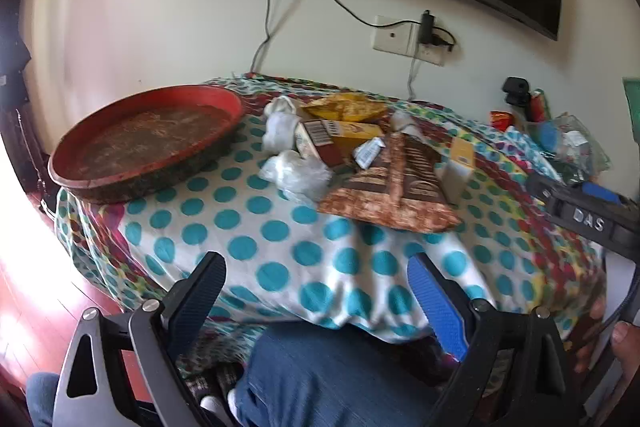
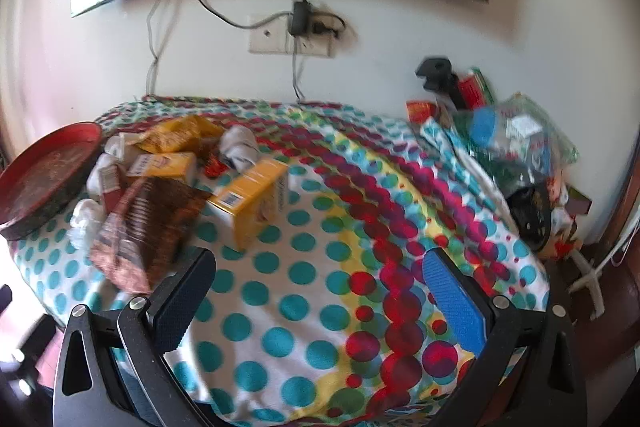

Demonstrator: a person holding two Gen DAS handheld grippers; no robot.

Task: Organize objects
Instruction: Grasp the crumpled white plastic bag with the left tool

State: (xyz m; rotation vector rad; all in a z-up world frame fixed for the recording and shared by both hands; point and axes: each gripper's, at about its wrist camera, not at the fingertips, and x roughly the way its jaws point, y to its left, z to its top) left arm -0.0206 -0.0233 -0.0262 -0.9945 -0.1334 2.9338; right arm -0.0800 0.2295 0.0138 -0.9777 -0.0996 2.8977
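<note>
While both grippers, left (image 1: 316, 287) and right (image 2: 320, 283), hung wide open and empty near the table's (image 1: 280, 251) edge, wrappers (image 1: 394, 183) and boxes (image 2: 252, 195) lay heaped right of a red tray (image 1: 148, 139).

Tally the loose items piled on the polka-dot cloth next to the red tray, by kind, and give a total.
Yellow boxes: 2
Red-and-white box: 1
Brown foil wrapper: 1
Yellow snack bag: 1
Crumpled white wads: 4
Small white packet: 1
Total: 10
</note>
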